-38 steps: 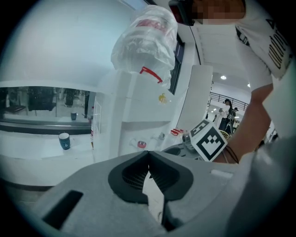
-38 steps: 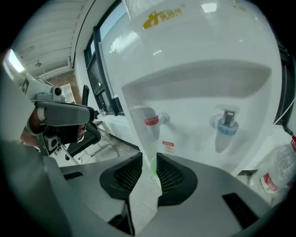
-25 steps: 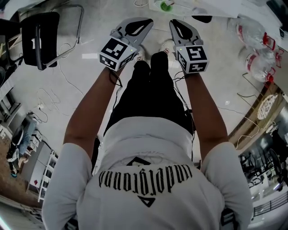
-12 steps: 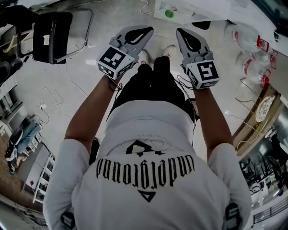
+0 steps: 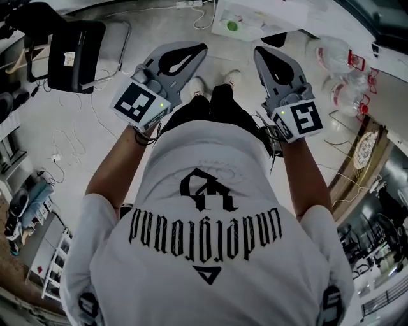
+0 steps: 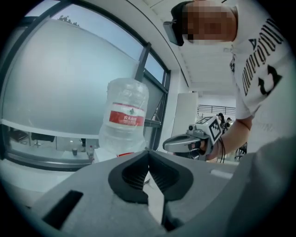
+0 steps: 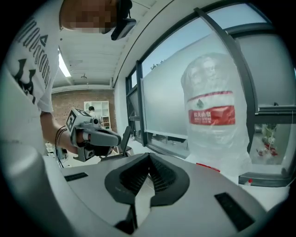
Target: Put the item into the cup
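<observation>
My left gripper (image 5: 201, 46) and right gripper (image 5: 259, 50) are held out side by side in front of the person's body, above the floor. Both are shut with nothing between the jaws, as the left gripper view (image 6: 148, 153) and the right gripper view (image 7: 149, 155) show. Each view also catches the other tool: the right gripper (image 6: 185, 142) and the left gripper (image 7: 99, 137). A small green-topped object (image 5: 233, 26) sits on a white surface (image 5: 268, 14) at the top of the head view. I cannot make out a cup or the item with certainty.
Large water bottles with red labels (image 5: 338, 51) (image 6: 124, 118) (image 7: 212, 111) stand ahead to the right by a window. A black chair (image 5: 76, 48) is at the left, with loose cables (image 5: 60, 143) across the pale floor. Shelving (image 5: 376, 235) lines the right edge.
Both grippers have drifted a little apart and lower in the head view, the left one further left. The white surface with the green-topped object and the chair have come further into view.
</observation>
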`<state>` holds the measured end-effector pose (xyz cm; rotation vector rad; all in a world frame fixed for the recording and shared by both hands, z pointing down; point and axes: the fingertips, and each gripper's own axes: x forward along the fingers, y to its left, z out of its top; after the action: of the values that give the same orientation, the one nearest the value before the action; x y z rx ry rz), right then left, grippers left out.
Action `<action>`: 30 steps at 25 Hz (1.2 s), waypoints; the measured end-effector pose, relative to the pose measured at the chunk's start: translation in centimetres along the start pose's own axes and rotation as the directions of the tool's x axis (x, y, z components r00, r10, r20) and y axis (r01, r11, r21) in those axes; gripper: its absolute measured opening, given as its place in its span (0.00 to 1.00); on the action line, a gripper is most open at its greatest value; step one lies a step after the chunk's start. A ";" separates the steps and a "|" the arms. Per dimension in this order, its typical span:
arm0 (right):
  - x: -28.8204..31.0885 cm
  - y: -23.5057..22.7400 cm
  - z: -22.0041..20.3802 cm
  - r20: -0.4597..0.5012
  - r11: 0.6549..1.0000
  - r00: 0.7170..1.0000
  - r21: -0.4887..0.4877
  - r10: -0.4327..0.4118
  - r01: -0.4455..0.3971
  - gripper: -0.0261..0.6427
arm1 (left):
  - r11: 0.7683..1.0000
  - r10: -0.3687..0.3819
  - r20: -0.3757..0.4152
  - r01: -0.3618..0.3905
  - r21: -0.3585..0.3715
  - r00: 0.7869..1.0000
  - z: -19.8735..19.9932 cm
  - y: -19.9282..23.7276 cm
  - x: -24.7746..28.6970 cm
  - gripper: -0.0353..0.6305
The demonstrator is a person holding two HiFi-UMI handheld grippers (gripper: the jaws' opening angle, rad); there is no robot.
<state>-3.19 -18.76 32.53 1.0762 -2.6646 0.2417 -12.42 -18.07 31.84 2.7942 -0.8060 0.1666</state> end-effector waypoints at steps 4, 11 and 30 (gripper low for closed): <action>-1.6 0.8 3.2 0.033 1.000 0.999 -0.016 -0.014 0.015 0.06 | 1.000 -0.008 0.031 0.008 0.007 0.999 2.7 -1.1 -1.8 0.08; -3.6 1.8 6.0 0.054 0.997 0.997 -0.049 -0.052 0.055 0.06 | 0.999 0.018 0.057 -0.020 0.044 0.998 5.4 -0.9 -5.6 0.07; -5.4 1.9 12.5 0.160 0.988 0.979 -0.064 -0.127 0.138 0.06 | 0.996 0.059 0.154 -0.068 0.054 0.986 10.7 1.5 -9.7 0.07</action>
<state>-2.99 -16.92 18.94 1.2914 -2.6966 0.0334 -20.95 -17.02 20.10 2.8658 -0.9408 -0.0135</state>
